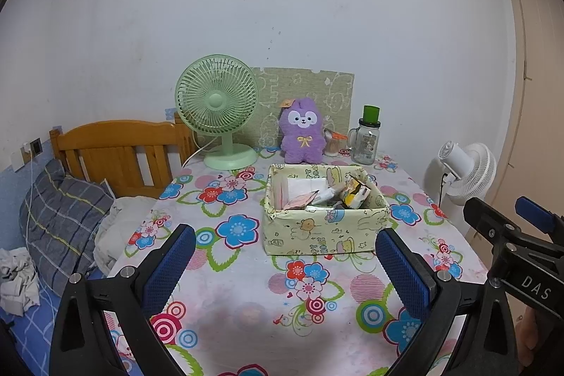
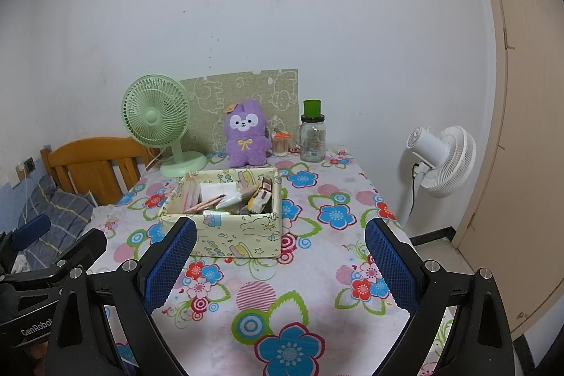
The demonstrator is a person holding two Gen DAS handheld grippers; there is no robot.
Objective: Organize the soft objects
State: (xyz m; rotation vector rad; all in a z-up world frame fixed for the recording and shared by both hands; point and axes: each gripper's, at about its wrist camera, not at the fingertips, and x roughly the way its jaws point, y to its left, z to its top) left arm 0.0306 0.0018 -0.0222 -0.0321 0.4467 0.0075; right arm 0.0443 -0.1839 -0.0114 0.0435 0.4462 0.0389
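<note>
The table, covered with a floral cloth, fills the lower half of both views; its near half is bare cloth. Its left edge borders a bed with a wooden headboard and a plaid pillow. Off its right edge stands a white floor fan, in front of a beige door.

The patterned storage box sits mid-table, open-topped and holding papers and packets, with clear cloth on all four sides. Behind it, along the far edge by the wall, stand a green desk fan, the purple plush toy, upright and just beside the fan base, a small container of sticks and a glass jar with a green lid.

The left gripper and right gripper hover over the near table, side by side. Both have jaws spread wide and grasp nothing.
</note>
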